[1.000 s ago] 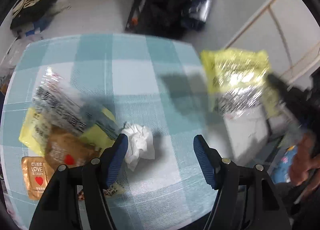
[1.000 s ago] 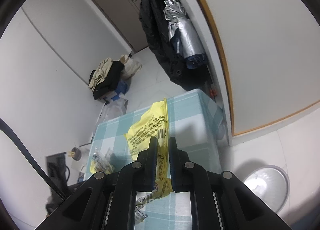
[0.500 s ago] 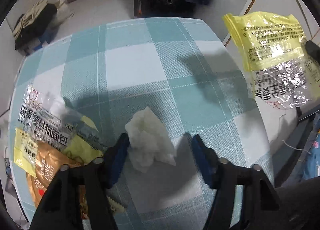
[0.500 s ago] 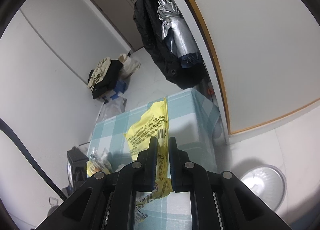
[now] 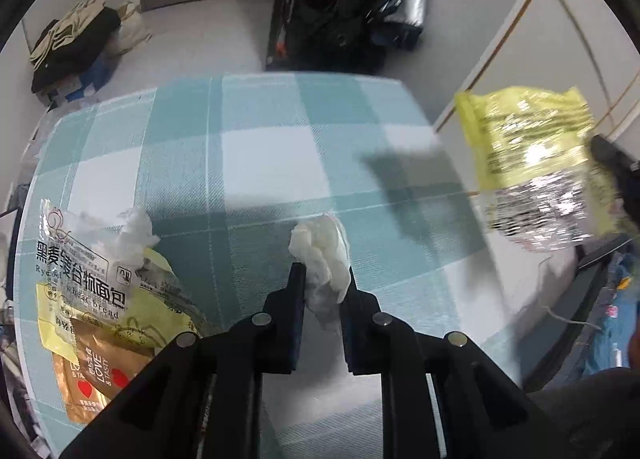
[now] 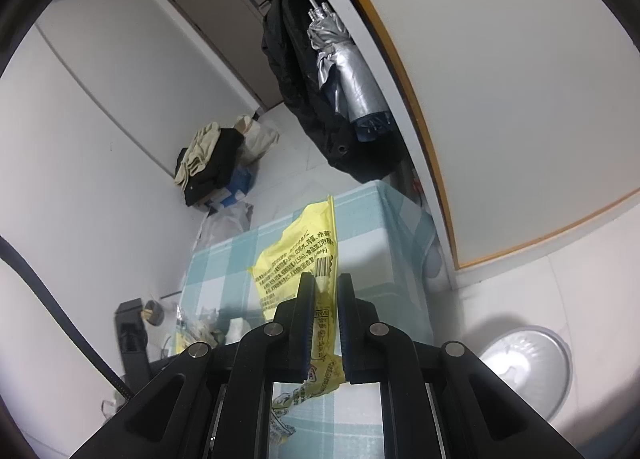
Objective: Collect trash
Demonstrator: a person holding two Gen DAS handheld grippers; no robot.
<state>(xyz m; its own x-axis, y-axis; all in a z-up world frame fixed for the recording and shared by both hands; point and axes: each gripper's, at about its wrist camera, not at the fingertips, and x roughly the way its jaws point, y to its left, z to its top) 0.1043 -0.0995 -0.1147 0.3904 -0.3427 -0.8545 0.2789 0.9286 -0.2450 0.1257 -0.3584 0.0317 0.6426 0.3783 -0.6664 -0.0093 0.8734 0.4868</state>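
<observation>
A small room with pale walls, a grey floor (image 5: 192, 47) and a brown door (image 6: 224, 19) at the far end. Against one wall, a dark coat (image 6: 304, 99) hanging with a folded silver umbrella (image 6: 348, 71) beside it. On the floor by the other wall, a heap of clothes and bags (image 6: 216, 159). In the middle, a table under a blue and white check cloth (image 5: 260, 147), with its far edge and right edge in plain sight and bare floor beyond both. Lots of bare cloth across the middle and far side of the table. Down on the floor past the right edge, a round silver bowl (image 6: 524, 363). At the near left of the table, a pile of wrappers: a clear bread bag (image 5: 80, 263) with black letters on top, a brown snack packet (image 5: 96, 375) under it near the edge, and a white tissue lump (image 5: 134, 231) touching the bag. Held up in the air off the right side of the table, a yellow and silver wrapper (image 5: 528, 163), pinched tight in the right gripper (image 6: 323, 299). Close to the near middle of the table, the left gripper (image 5: 323, 279) squeezed shut on a crumpled white tissue (image 5: 324, 255), with the tissue poking out past the fingertips, just above the cloth or on it, hard to tell which.
</observation>
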